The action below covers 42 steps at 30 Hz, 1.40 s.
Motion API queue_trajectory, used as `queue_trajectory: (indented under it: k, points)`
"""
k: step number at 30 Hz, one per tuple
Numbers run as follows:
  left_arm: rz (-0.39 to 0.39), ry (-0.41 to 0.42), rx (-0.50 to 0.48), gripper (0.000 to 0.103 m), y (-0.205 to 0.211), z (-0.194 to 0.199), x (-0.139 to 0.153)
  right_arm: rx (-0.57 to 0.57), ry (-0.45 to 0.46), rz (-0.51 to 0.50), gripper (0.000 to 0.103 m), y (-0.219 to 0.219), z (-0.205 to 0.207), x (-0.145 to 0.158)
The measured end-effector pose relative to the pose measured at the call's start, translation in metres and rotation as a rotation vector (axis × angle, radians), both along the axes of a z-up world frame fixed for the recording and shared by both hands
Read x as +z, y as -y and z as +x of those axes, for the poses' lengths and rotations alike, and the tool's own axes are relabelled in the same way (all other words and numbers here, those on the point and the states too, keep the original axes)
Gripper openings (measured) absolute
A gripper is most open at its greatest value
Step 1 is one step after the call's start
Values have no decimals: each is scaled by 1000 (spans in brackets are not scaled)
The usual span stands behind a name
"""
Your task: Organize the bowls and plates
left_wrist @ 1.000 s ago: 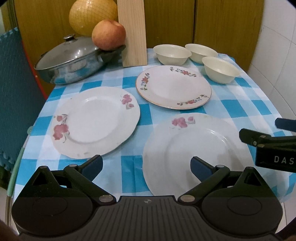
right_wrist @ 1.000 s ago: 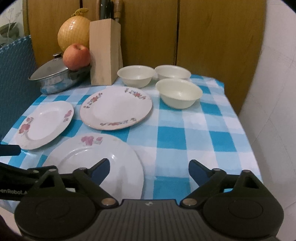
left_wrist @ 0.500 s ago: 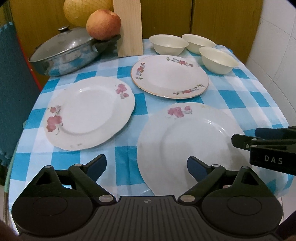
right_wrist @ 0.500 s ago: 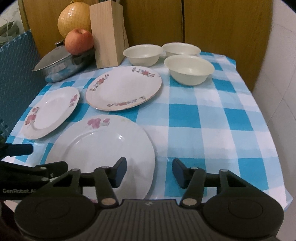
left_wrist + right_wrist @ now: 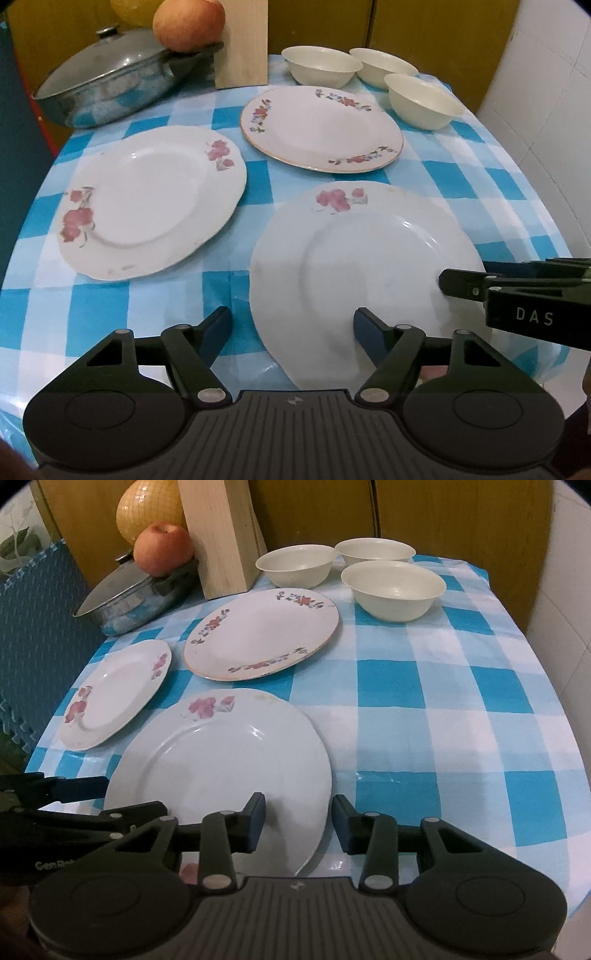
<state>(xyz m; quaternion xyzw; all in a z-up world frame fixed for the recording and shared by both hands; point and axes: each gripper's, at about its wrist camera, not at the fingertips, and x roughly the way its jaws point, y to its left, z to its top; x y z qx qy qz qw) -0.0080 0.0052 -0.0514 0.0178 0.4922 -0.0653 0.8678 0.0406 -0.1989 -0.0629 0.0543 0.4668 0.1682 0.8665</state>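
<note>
The nearest plate (image 5: 221, 760), white with a pink flower on its rim, lies at the front edge of the table (image 5: 443, 686). The right gripper (image 5: 298, 821) straddles its right rim, jaws closing but not yet pressing. The left gripper (image 5: 291, 332) straddles its left rim, jaws half wide and closing, also short of contact. Two more flowered plates lie behind it, one (image 5: 147, 199) to the left and one (image 5: 321, 129) farther back, with three cream bowls (image 5: 393, 589) beyond.
</note>
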Motion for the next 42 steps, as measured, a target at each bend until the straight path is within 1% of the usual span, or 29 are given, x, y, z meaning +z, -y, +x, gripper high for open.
queue_trajectory:
  k: [5, 7, 11, 13, 16, 18, 20, 23, 25, 28, 30, 32, 35, 37, 39, 42]
  points:
    - [-17, -1, -19, 78, 4, 2, 0, -3, -10, 22, 34, 2, 2, -1]
    - [-35, -11, -35, 77, 4, 3, -1, -2, -12, 28, 34, 4, 3, -1]
    - [-42, -3, -54, 80, 5, 3, -3, 7, -23, 57, 34, 7, 3, -2]
    - [-31, -1, -62, 81, 8, 3, -3, 10, -22, 54, 34, 6, 2, -2]
    - [-23, -1, -59, 82, 10, 5, -3, -12, -55, 106, 34, 14, 5, -2]
    - [-32, -4, -56, 80, 10, 6, -2, -27, -66, 117, 33, 19, 5, -2]
    - [-56, -9, -60, 78, 10, 7, -1, -36, -54, 98, 33, 20, 2, -1]
    - [-64, -11, -72, 78, 14, 6, -1, -60, -38, 113, 33, 29, 1, 6]
    - [-84, -9, -85, 78, 18, 7, 1, -86, -31, 99, 33, 34, 2, 7]
    - [-81, -16, -122, 77, 30, 9, -1, -128, -45, 62, 31, 42, 6, 4]
    - [-57, -4, -164, 70, 39, 7, -3, -154, -37, 16, 30, 45, 6, 3]
    - [-43, 9, -189, 66, 43, 5, -2, -162, -12, -9, 30, 45, 5, 5]
    - [-58, 24, -167, 68, 37, 6, 1, -158, 93, -68, 30, 41, 0, 17]
    - [-38, 56, -136, 68, 30, 4, 3, -149, 151, -124, 30, 34, -2, 22]
    - [-45, 72, -109, 72, 22, 3, 7, -136, 166, -162, 30, 28, -1, 22]
    - [-48, 88, -67, 72, 15, 6, 12, -126, 177, -180, 31, 24, 0, 23]
